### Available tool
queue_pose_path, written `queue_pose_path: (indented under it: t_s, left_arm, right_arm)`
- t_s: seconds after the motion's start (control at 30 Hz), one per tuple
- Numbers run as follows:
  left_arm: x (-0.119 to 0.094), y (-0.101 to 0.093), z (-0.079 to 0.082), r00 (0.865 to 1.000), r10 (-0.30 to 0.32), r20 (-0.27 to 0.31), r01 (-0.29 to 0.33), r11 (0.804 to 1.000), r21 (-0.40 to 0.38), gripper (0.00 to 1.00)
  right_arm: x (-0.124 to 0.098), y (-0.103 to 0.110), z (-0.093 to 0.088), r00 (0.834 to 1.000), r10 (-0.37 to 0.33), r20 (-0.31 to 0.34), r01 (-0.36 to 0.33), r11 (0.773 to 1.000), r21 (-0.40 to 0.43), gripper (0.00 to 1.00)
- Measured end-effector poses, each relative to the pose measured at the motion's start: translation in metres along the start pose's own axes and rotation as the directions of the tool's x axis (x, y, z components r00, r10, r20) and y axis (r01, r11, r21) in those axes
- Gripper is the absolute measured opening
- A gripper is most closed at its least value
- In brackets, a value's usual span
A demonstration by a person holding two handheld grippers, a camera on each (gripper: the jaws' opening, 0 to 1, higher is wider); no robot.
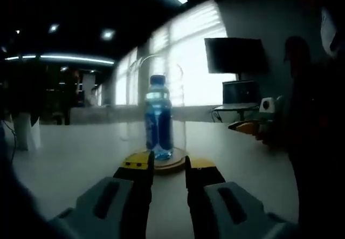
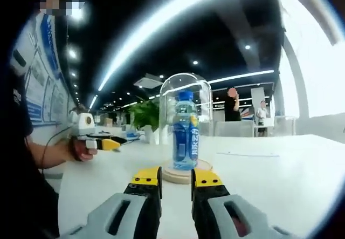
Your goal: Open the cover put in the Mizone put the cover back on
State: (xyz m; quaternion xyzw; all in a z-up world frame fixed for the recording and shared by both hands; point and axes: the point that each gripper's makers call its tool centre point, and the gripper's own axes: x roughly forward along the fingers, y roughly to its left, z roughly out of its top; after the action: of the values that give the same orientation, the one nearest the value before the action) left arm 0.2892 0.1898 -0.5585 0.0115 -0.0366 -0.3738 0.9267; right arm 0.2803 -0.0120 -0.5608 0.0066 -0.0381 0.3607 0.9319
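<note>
Upright on a round wooden base, the blue Mizone bottle is enclosed by the clear glass dome cover on the white tabletop. Just short of the base, the right gripper is held with its yellow-tipped fingers slightly apart and nothing between them. Likewise, the left gripper is seen near the base, its fingers parted and empty.

Your left claw sits low, jaws parted by a narrow gap, nothing between the yellow tips. Your right claw matches: level, jaws slightly apart, empty. In the right gripper view, your left hand grips its handle at far left, forearm extended, yellow tips pointing inward.
</note>
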Motion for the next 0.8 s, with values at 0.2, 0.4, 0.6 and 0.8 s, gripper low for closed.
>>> queue_pose_path:
  t_s: [0.2,0.4,0.6,0.8]
  left_arm:
    - [0.004,0.002,-0.007,1.000,0.006,-0.030,-0.006,1.000,0.018,0.17]
    - [0.005,0.000,-0.009,0.999,0.003,-0.044,-0.001,0.999,0.041,0.17]
    - [0.001,0.001,-0.005,1.000,0.005,-0.025,-0.004,1.000,0.019,0.17]
    - [0.002,0.002,-0.005,1.000,0.004,-0.026,-0.004,1.000,0.020,0.17]
  right_arm:
    - [0.003,0.002,-0.010,0.999,-0.009,-0.043,0.008,1.000,-0.021,0.14]
    - [0.004,0.002,-0.010,0.999,-0.009,-0.043,0.008,1.000,-0.018,0.14]
    - [0.003,0.006,-0.012,0.999,0.000,-0.051,-0.002,1.000,-0.027,0.14]
    - [0.004,0.008,-0.015,0.998,0.010,-0.064,-0.012,0.999,-0.031,0.14]
